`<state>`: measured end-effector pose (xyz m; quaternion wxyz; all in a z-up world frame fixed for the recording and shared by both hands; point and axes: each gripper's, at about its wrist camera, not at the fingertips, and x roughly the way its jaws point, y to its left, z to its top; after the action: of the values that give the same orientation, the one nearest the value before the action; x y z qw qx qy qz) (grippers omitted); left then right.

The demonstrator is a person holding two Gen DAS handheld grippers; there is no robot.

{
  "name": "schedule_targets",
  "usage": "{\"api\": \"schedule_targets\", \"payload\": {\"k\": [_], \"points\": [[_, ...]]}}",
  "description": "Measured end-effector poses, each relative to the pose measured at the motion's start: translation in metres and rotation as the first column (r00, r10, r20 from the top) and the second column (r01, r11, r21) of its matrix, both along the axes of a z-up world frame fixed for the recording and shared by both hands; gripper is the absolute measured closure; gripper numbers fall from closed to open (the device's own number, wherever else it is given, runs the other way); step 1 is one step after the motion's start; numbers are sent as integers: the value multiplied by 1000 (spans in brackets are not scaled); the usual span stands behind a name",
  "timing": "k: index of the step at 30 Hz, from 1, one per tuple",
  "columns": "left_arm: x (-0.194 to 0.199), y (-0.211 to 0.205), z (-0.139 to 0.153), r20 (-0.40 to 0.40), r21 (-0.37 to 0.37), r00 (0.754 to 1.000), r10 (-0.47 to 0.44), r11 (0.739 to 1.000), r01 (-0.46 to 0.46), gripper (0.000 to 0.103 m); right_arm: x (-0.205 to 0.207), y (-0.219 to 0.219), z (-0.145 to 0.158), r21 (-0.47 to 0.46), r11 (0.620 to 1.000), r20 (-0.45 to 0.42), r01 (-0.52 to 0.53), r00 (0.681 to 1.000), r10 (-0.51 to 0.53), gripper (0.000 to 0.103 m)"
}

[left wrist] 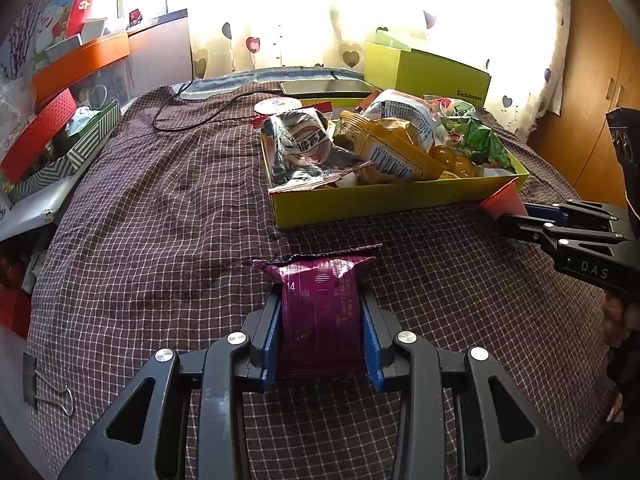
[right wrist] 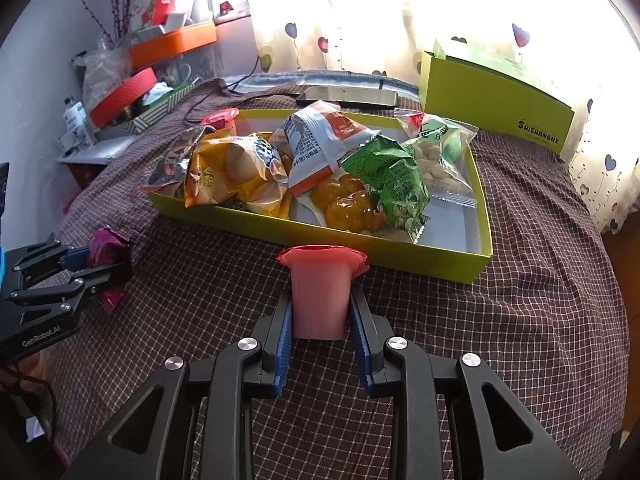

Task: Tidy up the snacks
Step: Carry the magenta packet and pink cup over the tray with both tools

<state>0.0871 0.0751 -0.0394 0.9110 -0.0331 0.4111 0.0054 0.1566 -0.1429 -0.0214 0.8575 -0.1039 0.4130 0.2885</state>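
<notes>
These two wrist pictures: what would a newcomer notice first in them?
The yellow-green tray, heaped with bright snack bags, at the middle of the checked cloth. Nearer, the left gripper pinches a purple packet, and the right gripper a pink cup before the tray.

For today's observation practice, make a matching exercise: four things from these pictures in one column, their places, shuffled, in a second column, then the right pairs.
Things:
1. purple packet
2. pink cup
3. green bag
4. binder clip

Places:
A. inside the yellow-green tray
B. in the left tool
C. loose on the checked cloth
D. in the right tool

Pairs: 1-B, 2-D, 3-A, 4-C
</notes>
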Motion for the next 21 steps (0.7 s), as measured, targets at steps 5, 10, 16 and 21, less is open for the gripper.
{"api": "schedule_targets", "payload": {"k": [5,10,16,21], "points": [[-3,-4,6,11,-8,1000,0,1000,0,67,-7,-5,5,11,1000,12,0,1000,0,78],[-5,-8,12,25,-15,1000,-4,1000,5,67,-14,-9,11,24,1000,24,-3,1000,3,78],[-9,-16,19,42,-25,999,-14,1000,15,67,-23,-15,19,39,999,40,-4,999,2,78],[-13,-22,26,59,-40,998,-17,999,20,67,-31,-21,24,51,999,49,-2,999,0,78]]}}
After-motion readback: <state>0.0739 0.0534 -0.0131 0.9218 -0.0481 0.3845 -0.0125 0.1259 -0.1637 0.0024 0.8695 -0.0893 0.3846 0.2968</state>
